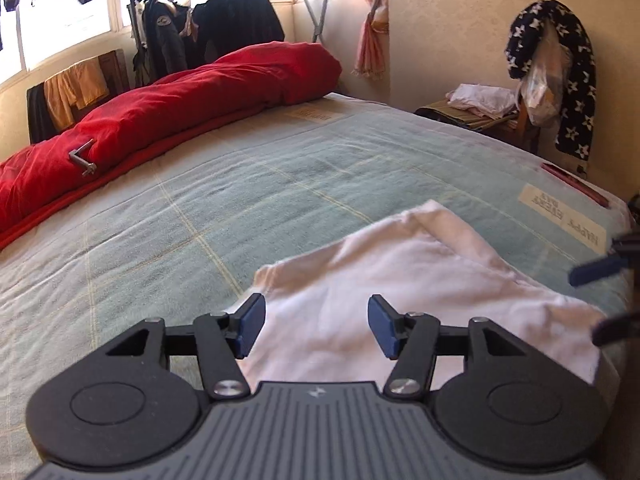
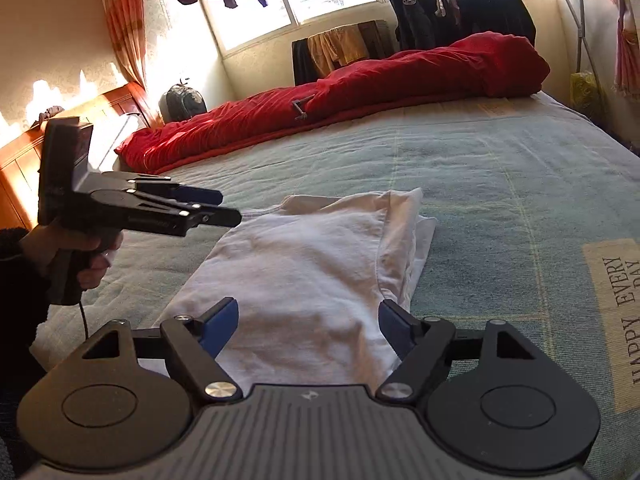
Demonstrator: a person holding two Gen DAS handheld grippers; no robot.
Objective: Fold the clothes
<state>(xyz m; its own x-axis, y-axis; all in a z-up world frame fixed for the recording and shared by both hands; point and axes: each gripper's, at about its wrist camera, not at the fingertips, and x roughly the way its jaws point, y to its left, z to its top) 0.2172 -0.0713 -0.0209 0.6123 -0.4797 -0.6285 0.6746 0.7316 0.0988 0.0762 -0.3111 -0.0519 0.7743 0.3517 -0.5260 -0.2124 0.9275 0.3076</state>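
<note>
you have a red duvet [image 1: 160, 112] bunched along the bed's [image 1: 200, 208] far side, dark jackets [image 2: 460, 4] on the rack behind.

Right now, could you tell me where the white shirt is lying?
In both wrist views the white shirt lies folded on the green bedspread near its front edge, just ahead of both open grippers, well clear of the red duvet behind.

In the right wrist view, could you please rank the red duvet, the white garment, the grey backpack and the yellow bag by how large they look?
1. Red duvet
2. White garment, though it lies nearer the camera, so this order is unsure
3. Grey backpack
4. Yellow bag, partly hidden behind the bed
</note>
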